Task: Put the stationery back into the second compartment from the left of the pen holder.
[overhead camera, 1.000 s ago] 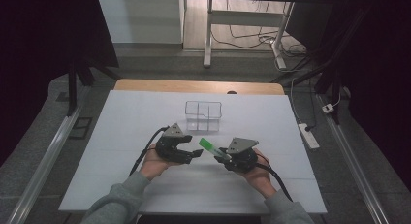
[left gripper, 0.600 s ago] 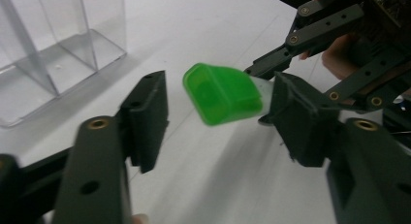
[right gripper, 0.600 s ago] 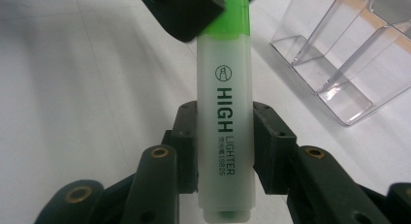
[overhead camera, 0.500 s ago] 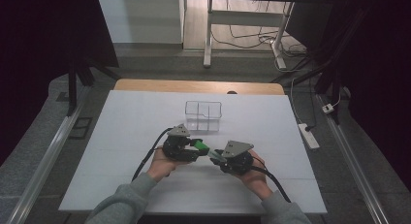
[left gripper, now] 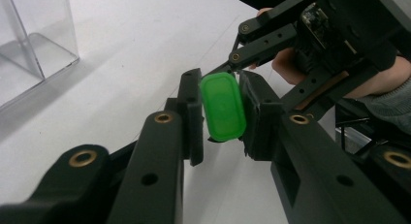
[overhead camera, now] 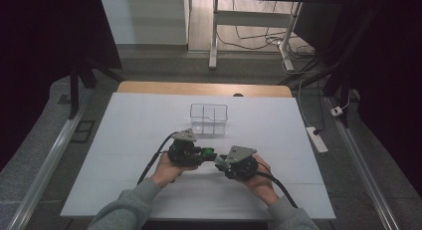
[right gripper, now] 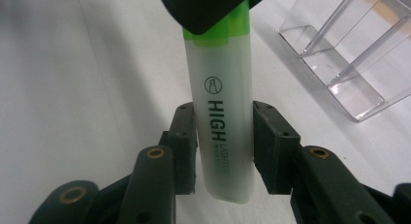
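Seen from above: left gripper (overhead camera: 203, 154) and right gripper (overhead camera: 219, 161) met over the desk (overhead camera: 124, 130), near a clear organizer (overhead camera: 209, 119). Left gripper view: just closed onto the highlighter's green cap (left gripper: 223, 106). Right gripper view: clamped on the highlighter (right gripper: 222, 112) barrel; likely ready for uncapping.

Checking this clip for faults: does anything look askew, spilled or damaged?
Nothing stands out. The highlighter is held between both hand-held grippers, its green cap in the left one, its body in the right. The clear organizer stands upright and intact.
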Motion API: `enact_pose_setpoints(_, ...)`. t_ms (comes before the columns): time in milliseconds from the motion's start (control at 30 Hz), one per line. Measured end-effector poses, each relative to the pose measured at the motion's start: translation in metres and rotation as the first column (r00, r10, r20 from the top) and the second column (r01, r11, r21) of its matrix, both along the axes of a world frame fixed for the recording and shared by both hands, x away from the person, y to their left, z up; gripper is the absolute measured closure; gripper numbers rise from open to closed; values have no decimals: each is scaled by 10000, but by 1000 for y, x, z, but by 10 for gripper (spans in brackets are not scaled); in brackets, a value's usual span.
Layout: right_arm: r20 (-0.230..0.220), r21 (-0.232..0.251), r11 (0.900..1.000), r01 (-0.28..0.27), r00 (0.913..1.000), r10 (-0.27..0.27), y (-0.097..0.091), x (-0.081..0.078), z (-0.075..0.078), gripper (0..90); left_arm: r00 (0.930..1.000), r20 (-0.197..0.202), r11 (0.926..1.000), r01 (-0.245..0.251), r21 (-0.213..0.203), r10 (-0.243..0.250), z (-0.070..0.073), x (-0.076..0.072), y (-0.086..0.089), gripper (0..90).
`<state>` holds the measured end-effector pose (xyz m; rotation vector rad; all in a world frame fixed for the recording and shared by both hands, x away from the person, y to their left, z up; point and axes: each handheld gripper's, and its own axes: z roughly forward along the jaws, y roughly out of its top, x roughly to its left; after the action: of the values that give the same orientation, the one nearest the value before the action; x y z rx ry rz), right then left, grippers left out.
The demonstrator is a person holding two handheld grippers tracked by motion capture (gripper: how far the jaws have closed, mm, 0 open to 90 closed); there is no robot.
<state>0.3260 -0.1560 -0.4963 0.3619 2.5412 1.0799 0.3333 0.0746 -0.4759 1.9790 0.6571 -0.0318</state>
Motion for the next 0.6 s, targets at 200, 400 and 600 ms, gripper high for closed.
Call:
enact_pose_setpoints(200,-452,762,9969,196,9988,-162,-6,3,5,562,9998,167,9999,-117,88,116,5,-1,5,739)
enact_pose_setpoints(400,-597,1219,9904,655,9965,-586,-18,7,12,459,9980,426,9988,-466,129,460,11,3,19,742)
enact_pose_setpoints(600,-742,1403,9829,1195,9912,-1100,-33,8,14,430,9952,507,9965,-832,-12,832,15,5,33,741)
